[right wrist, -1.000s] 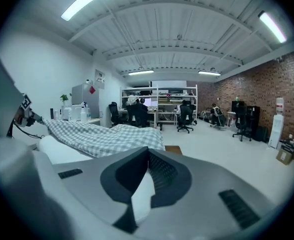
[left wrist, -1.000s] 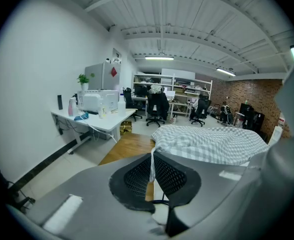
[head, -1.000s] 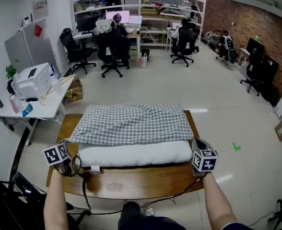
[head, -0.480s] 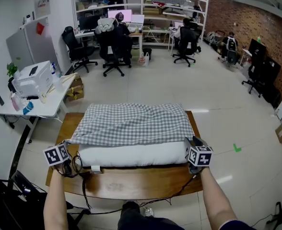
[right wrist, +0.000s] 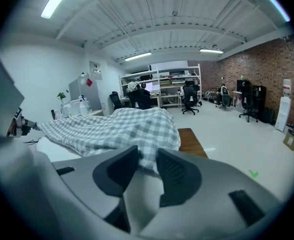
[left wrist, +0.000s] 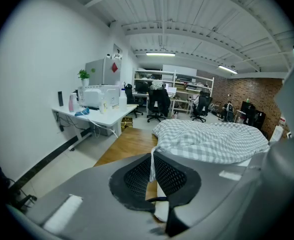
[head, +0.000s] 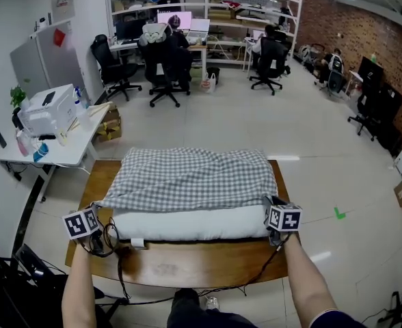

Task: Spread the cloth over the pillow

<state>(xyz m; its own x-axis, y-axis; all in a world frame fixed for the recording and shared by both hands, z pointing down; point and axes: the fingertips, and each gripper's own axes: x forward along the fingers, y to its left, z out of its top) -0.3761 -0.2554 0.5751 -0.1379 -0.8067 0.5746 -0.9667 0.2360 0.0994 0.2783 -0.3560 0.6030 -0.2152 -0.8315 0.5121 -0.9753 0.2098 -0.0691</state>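
Grey left hand-held gripper (left wrist: 152,170), black pads (left wrist: 134,180).

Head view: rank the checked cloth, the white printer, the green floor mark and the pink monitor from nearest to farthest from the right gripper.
From the right gripper, whose jaws have just been closing about the cloth's corner:
1. checked cloth, at the gripper.
2. green floor mark, to its right.
3. white printer, far left desk.
4. pink monitor, room's back.

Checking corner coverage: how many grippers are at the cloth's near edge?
2. The left gripper at the near-left corner, shut on the cloth; the right gripper at the near-right corner, jaws just closing, cloth between them.
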